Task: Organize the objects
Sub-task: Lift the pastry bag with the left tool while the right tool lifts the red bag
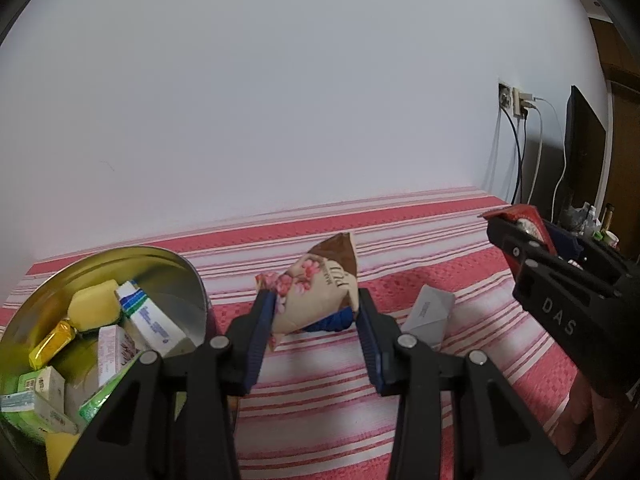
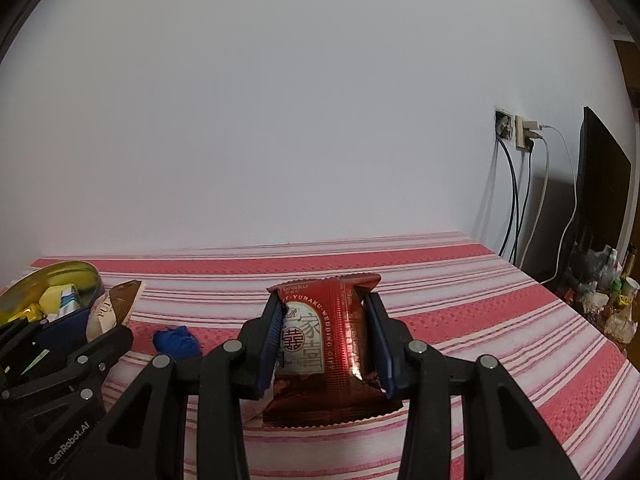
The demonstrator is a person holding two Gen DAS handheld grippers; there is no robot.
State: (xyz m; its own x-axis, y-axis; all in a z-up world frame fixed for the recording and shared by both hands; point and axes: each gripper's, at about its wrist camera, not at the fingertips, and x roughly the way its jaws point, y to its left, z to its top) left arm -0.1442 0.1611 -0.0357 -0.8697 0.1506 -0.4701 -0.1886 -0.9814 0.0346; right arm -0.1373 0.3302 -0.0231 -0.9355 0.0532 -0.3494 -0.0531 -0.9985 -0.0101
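Note:
My left gripper is shut on a beige and brown snack packet with pink flowers, held above the striped cloth. A round metal tin holding several small packets and boxes sits at the left. My right gripper is shut on a red foil snack packet. In the left wrist view the right gripper shows at the right with the red packet. In the right wrist view the left gripper appears at the left with the beige packet beside the tin.
A blue crumpled wrapper lies on the red and white striped cloth. A grey box lies right of the left gripper. Cables hang from wall sockets at the right, beside a dark screen and clutter of bottles.

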